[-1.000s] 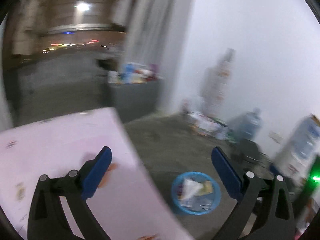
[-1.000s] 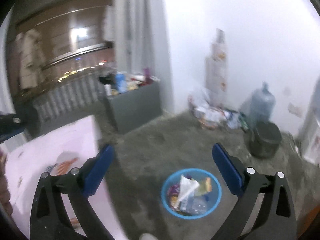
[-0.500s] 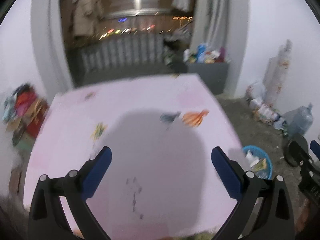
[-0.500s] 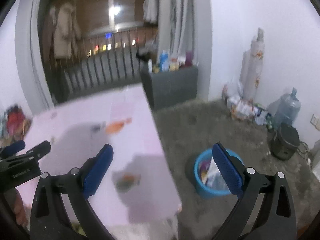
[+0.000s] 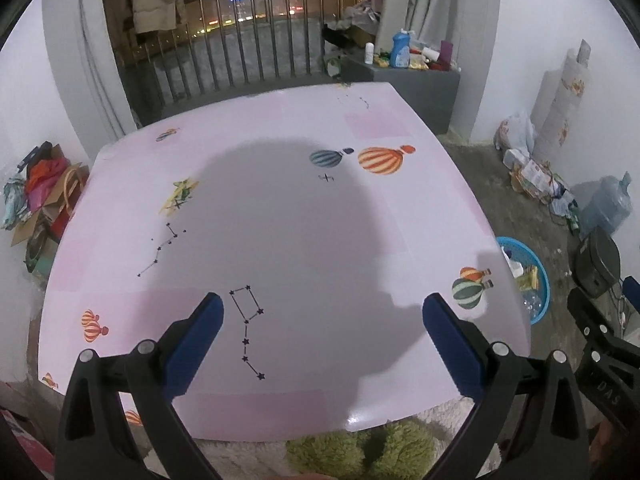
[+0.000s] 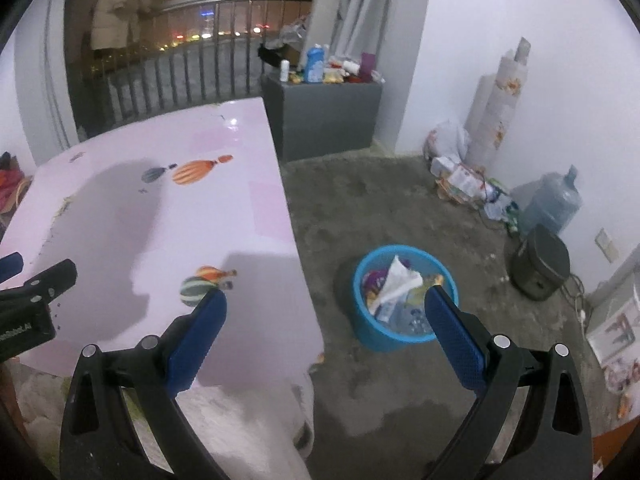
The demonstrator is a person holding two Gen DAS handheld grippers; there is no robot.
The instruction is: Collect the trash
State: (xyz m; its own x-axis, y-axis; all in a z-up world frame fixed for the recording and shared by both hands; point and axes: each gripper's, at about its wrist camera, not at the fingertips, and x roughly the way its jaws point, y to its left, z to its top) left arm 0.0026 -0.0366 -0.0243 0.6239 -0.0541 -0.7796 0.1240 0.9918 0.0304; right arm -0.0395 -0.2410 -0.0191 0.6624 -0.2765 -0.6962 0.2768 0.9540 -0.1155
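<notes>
The left tool (image 5: 323, 314) is held wide apart above the pink worktop (image 5: 280, 208), and nothing is gripped in it. A big grey shadow is cast on the worktop just ahead of its tips. The right tool (image 6: 325, 312) is also held wide apart and nothing is gripped in it. The blue trash basket (image 6: 374, 338) is seen on the floor just ahead of the right tool, near its right tip. Paper and wrappers (image 6: 396, 284) are piled inside the basket. From the left tool, the same basket is seen far off to the right, past the worktop edge.
</notes>
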